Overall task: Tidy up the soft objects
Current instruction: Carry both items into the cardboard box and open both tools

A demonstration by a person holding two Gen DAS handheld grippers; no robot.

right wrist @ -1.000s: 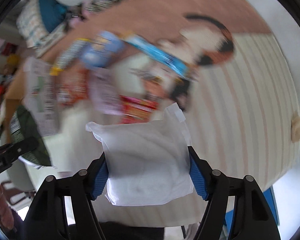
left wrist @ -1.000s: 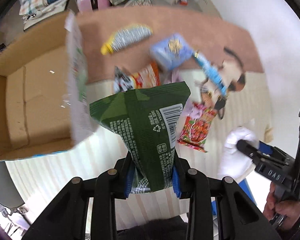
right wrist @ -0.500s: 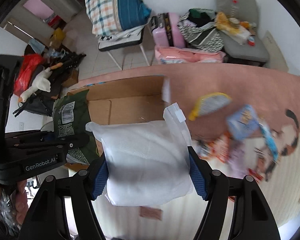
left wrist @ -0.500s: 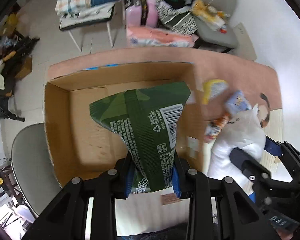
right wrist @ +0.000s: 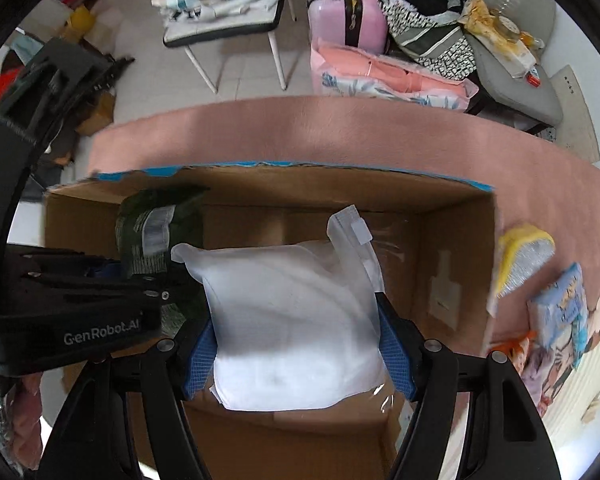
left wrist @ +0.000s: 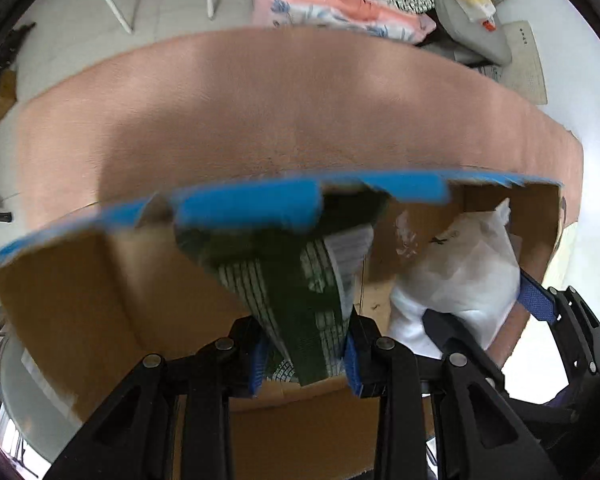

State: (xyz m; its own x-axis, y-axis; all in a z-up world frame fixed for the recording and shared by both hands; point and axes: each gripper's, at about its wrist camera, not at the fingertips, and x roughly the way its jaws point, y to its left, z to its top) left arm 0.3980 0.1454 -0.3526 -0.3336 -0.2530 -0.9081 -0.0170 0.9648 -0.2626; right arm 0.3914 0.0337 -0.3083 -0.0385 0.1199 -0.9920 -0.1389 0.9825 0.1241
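My left gripper (left wrist: 305, 360) is shut on a green snack bag (left wrist: 300, 280) and holds it low inside the open cardboard box (left wrist: 80, 300). My right gripper (right wrist: 298, 354) is shut on a white plastic-wrapped soft pack (right wrist: 296, 320) and holds it over the same box (right wrist: 452, 240). The white pack (left wrist: 460, 272) and the right gripper show at the right in the left wrist view. The green bag (right wrist: 152, 232) and the left gripper show at the left in the right wrist view.
The box stands on a pink rug (right wrist: 300, 132). Several snack packs, among them a yellow-and-silver one (right wrist: 524, 256) and a light blue one (right wrist: 560, 308), lie on the rug right of the box. A chair (right wrist: 228, 24), a pink suitcase (right wrist: 348, 12) and bags stand beyond.
Both grippers have swung from the snack pile over to the box and come down into it, each still holding its item.
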